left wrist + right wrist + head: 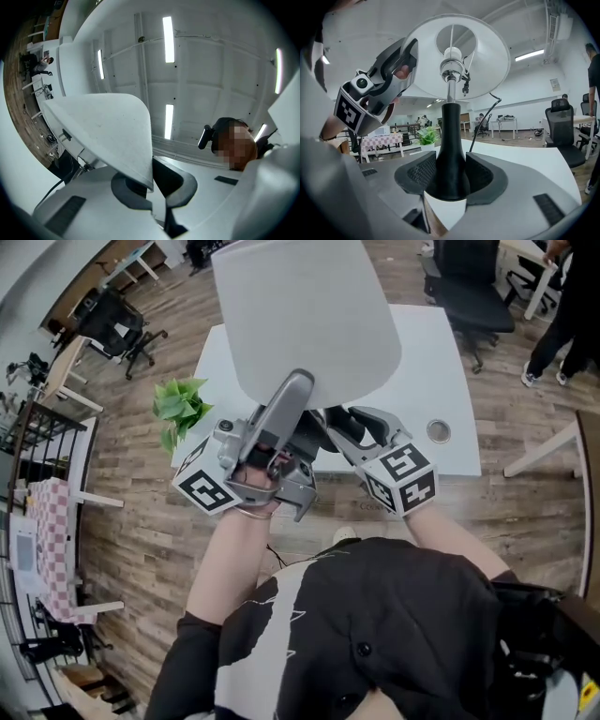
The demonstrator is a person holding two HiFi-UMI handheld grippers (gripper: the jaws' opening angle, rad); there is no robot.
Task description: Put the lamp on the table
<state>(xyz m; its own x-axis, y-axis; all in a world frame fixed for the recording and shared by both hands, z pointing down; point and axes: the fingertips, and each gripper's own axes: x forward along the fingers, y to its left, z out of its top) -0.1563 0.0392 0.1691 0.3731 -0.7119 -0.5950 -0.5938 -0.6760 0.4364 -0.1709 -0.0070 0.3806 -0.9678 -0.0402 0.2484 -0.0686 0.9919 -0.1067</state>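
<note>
Two grippers hold the lamp in the air over the near edge of the white table. Potted plant at the table's near-left corner. Cable grommet near right. Black office chair far right.

Lamp upright, long axis vertical, shade on top.

Right gripper clamped on the black stem. Left gripper pinched tight on the shade rim.

White lamp shade on a black stem, over the white table; green plant beside the table (pink-and-white checked cloth further off), brown plank floor
</note>
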